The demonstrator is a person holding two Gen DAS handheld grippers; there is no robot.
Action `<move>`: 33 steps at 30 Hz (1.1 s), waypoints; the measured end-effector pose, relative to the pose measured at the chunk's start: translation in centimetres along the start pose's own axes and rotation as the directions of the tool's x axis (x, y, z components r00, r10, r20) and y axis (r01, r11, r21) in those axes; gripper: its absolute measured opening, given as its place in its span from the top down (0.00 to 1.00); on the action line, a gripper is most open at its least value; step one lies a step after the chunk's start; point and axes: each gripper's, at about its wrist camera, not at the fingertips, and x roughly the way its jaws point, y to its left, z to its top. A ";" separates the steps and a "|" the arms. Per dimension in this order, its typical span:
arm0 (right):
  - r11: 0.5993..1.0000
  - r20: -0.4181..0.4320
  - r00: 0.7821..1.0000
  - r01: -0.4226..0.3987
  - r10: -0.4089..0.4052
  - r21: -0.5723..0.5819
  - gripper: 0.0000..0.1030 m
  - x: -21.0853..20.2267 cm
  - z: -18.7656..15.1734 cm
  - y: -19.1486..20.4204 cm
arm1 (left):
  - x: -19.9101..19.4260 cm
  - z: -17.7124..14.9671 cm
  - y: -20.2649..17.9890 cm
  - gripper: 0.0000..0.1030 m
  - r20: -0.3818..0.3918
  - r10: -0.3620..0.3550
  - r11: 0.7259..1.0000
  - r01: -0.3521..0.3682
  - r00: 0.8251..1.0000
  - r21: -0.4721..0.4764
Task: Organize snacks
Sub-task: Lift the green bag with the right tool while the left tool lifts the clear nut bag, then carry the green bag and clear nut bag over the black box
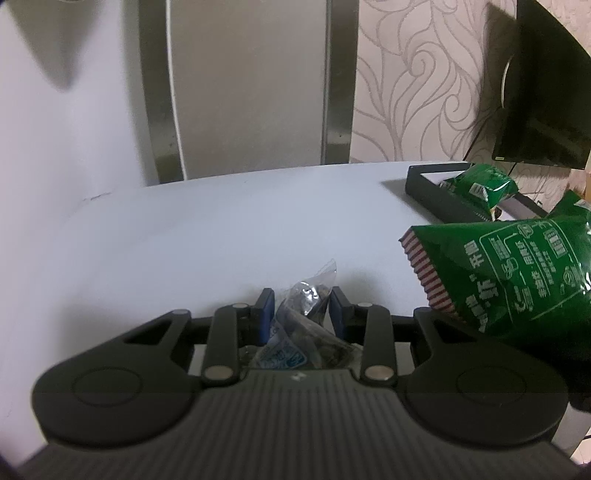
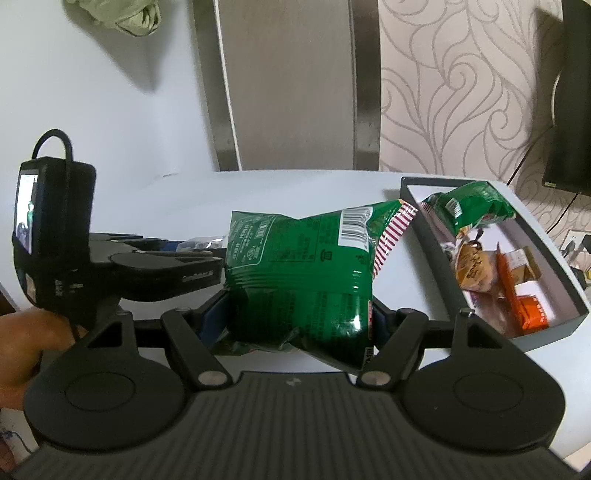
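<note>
Swirl-patterned wallpaper [image 1: 413,92] backs the white table [image 1: 184,240] you are working over, with a grey chair back [image 1: 251,88] standing at its far edge.

From your left wrist camera, your left gripper [image 1: 302,310] is pinched narrow on a clear packet [image 1: 306,317] of dark snacks, whose crinkled top sticks up between the blue pads [image 1: 266,314]. To the right, a green bag [image 1: 517,280] with a red-and-white striped seal hangs above the table. Beyond it sits a dark tray [image 1: 421,184] at the table's far right, with another green pack [image 1: 484,184] lying inside. A black monitor [image 1: 539,96] hangs at the upper right.

From your right wrist camera, your right gripper [image 2: 299,317] is clamped on the green bag [image 2: 303,269] at its lower part, the barcode end tilting toward the tray [image 2: 436,258]. The tray holds the green pack [image 2: 472,206] at its far end and orange packs [image 2: 517,295] nearer you. On the left you see the left gripper [image 2: 177,269] side-on with its camera box, your hand [image 2: 26,350] beneath it, and the clear packet [image 2: 199,243] just showing at its tip. A pale green cloth [image 2: 125,14] lies at the top left.
</note>
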 end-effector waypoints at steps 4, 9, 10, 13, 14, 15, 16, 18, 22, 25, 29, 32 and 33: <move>1.000 0.009 1.000 0.012 -0.012 0.007 0.24 -0.5 0.3 -0.5 | 0.3 0.6 -0.9 0.66 0.015 0.005 1.000 -0.005 1.000 0.009; 0.999 0.018 0.999 0.027 -0.027 0.029 0.24 -1.0 0.4 -1.4 | 0.7 1.2 -1.9 0.66 0.017 -0.009 1.000 0.009 1.000 0.016; 0.999 0.020 0.999 0.030 -0.030 0.031 0.24 -1.1 0.4 -1.6 | 0.8 1.3 -2.2 0.66 0.018 -0.012 1.000 0.011 1.000 0.019; 0.998 0.025 0.999 0.041 -0.042 0.038 0.24 -1.3 0.5 -2.1 | 1.0 1.7 -2.8 0.66 0.020 -0.023 0.999 0.022 1.000 0.024; 0.998 0.027 0.999 0.045 -0.046 0.041 0.24 -1.4 0.5 -2.2 | 1.1 1.8 -3.1 0.66 0.020 -0.027 0.999 0.026 0.999 0.027; 0.998 0.028 0.998 0.049 -0.050 0.045 0.24 -1.5 0.5 -2.4 | 1.1 1.9 -3.3 0.66 0.020 -0.032 0.999 0.031 0.999 0.029; 0.997 0.030 0.998 0.053 -0.055 0.050 0.24 -1.6 0.5 -2.7 | 1.2 2.0 -3.5 0.66 0.021 -0.036 0.999 0.036 0.999 0.033; 0.997 0.033 0.997 0.062 -0.064 0.055 0.24 -1.8 0.5 -3.1 | 1.4 2.2 -3.9 0.66 0.022 -0.044 0.998 0.043 0.999 0.040; 0.994 0.040 0.996 0.080 -0.083 0.069 0.24 -2.0 0.7 -3.9 | 1.8 3.1 -4.9 0.66 0.031 -0.065 0.997 0.063 0.997 0.052; 0.992 0.045 0.994 0.092 -0.096 0.080 0.24 -2.1 1.1 -4.6 | 2.2 3.8 -5.6 0.66 0.035 -0.077 0.995 0.075 0.996 0.060; 0.989 0.051 0.992 0.110 -0.116 0.093 0.24 -2.1 1.5 -5.5 | 2.7 4.5 -6.4 0.66 0.038 -0.093 0.993 0.091 0.995 0.071; 0.987 0.057 0.990 0.126 -0.132 0.100 0.24 -2.1 1.8 -6.2 | 3.1 5.0 -7.1 0.66 0.040 -0.107 0.992 0.104 0.993 0.077; 0.986 0.059 0.989 0.131 -0.137 0.103 0.24 -2.1 1.9 -6.5 | 3.2 5.2 -7.3 0.66 0.041 -0.111 0.991 0.108 0.993 0.080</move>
